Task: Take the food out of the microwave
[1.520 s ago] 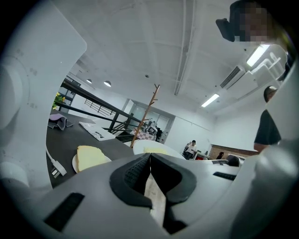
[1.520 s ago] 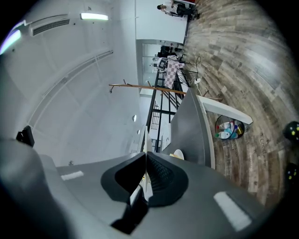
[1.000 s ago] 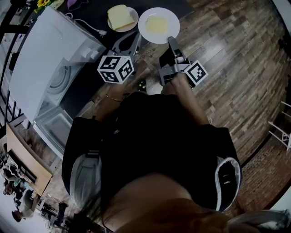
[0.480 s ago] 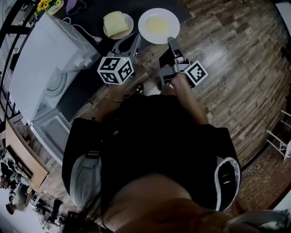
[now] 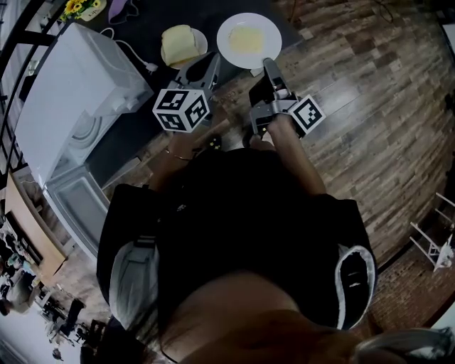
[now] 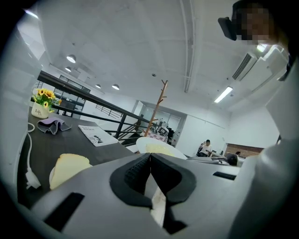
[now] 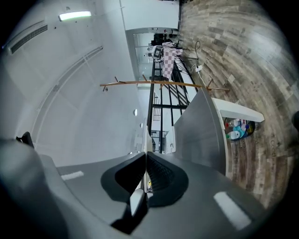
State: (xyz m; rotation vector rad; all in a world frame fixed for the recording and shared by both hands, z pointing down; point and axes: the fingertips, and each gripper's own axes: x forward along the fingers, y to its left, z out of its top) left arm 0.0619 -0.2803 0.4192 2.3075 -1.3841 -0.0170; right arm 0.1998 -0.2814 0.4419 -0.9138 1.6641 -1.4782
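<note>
Bread (image 5: 178, 43) is out on the surface (image 5: 142, 21); your right fingers (image 7: 162, 176) clamp the plate (image 5: 249, 18) (clear of the microwave (image 5: 71, 92), seemingly not yet down); left fingers (image 6: 136, 169) together, empty.

Left gripper (image 5: 210, 62) is held out in front of the chest, tipped slightly down, fingers (image 6: 135, 172) pressed together with nothing between. Right gripper (image 5: 267, 65) is beside it, level and rolled on its side, fingers (image 7: 161, 175) clamped on a plate (image 5: 247, 39) rim.
</note>
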